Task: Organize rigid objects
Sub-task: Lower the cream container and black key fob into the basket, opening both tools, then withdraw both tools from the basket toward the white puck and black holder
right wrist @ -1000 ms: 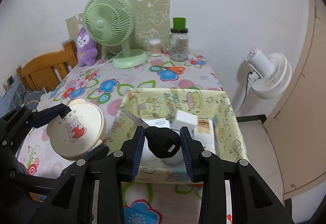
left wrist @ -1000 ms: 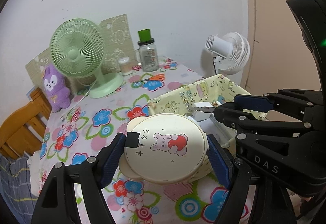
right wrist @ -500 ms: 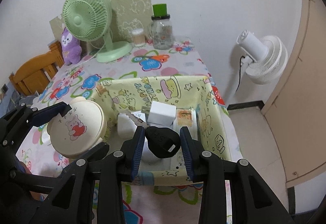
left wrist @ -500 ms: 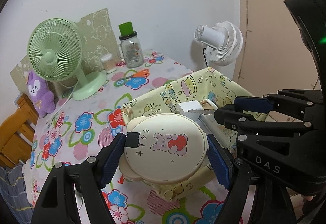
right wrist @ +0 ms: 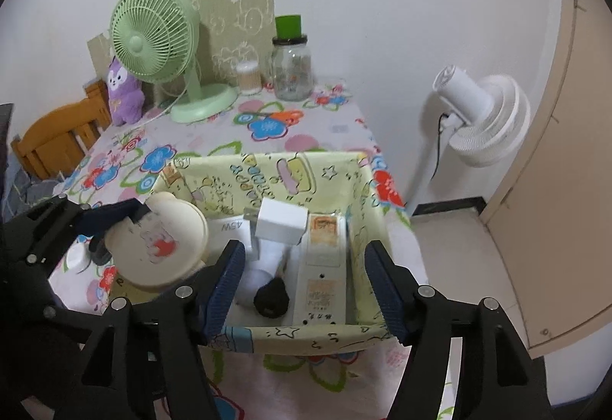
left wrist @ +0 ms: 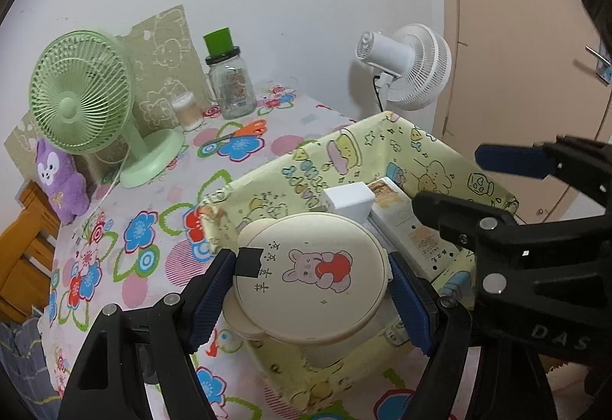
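A round cream case with a rabbit picture (left wrist: 310, 278) sits between the blue pads of my left gripper (left wrist: 311, 299), which is shut on it. The case hangs over the left near corner of the yellow cartoon-print fabric basket (left wrist: 344, 160). Over the basket's near side, my right gripper (right wrist: 304, 286) has its jaws opening, with nothing pressed between the pads. Below them a black key (right wrist: 271, 299) lies loose inside the basket (right wrist: 267, 179), next to a white power strip (right wrist: 321, 267) and a white charger (right wrist: 281, 223). The case (right wrist: 160, 248) also shows at the left of the right wrist view.
A green desk fan (right wrist: 153, 33), a glass jar with a green lid (right wrist: 292, 72), a small swab pot (right wrist: 248, 77) and a purple plush (right wrist: 122, 91) stand at the back of the floral table. A white floor fan (right wrist: 485, 114) and a door are to the right, a wooden chair (right wrist: 57, 137) to the left.
The right gripper's jaws have parted and the black key has dropped from them into the basket. Both grippers have moved closer over the basket, the case still held.
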